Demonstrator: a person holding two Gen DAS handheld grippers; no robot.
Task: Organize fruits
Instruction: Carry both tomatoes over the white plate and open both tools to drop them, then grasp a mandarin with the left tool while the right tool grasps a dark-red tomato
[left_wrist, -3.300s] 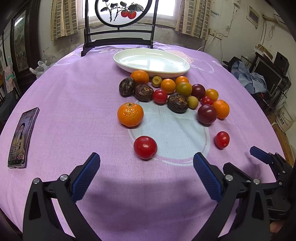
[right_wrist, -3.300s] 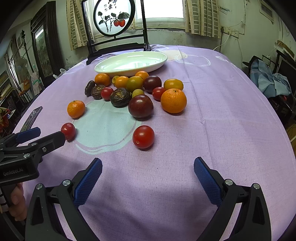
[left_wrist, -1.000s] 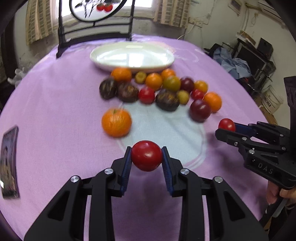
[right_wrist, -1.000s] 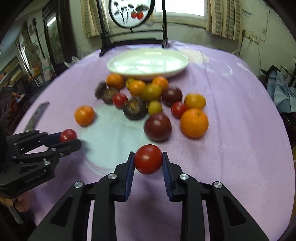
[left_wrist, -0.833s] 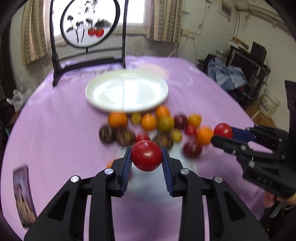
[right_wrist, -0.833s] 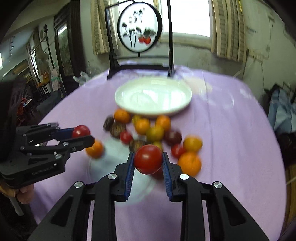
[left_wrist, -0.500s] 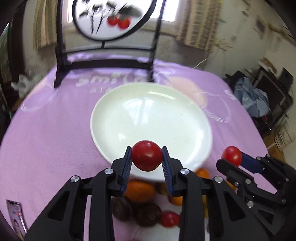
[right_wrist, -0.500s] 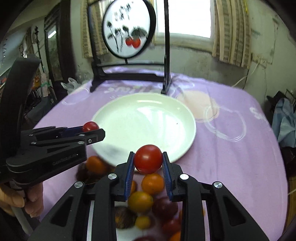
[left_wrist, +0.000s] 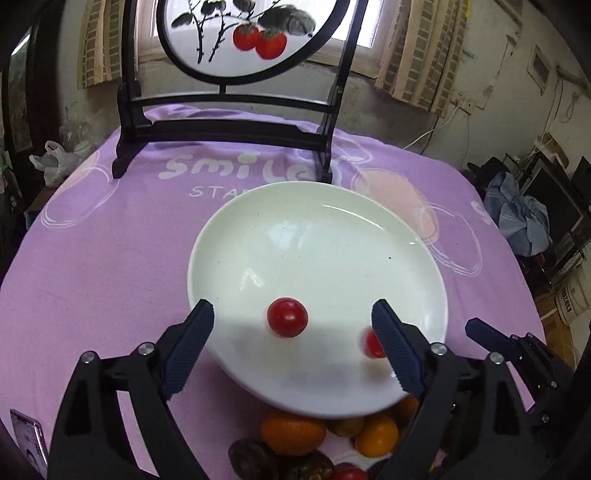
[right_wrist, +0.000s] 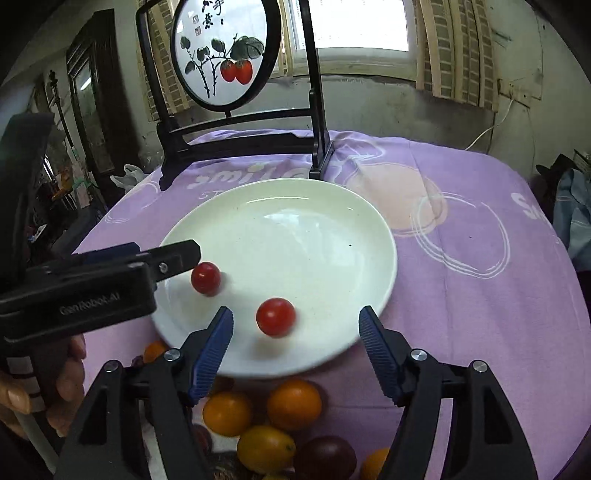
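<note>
Tomatoes lay free in the white plate (left_wrist: 258, 236): one tomato (left_wrist: 287, 317) between the left gripper (left_wrist: 291, 332) fingers, touching neither, the other tomato (right_wrist: 275, 316) between the right gripper (right_wrist: 295, 336) fingers, also untouched. Being round, they showed no long axis. Both pairs of fingers were opening, apart. A second before, each pair was clamped on its tomato above the purple surface (left_wrist: 110, 258).

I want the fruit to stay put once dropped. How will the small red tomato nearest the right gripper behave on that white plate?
The red tomato is round and smooth, so it will probably roll. The white plate looks glossy, so little would slow it; its raised rim should likely contain it. A second tomato lies close, so they might bump. The right gripper is opening with nothing gripped.
</note>
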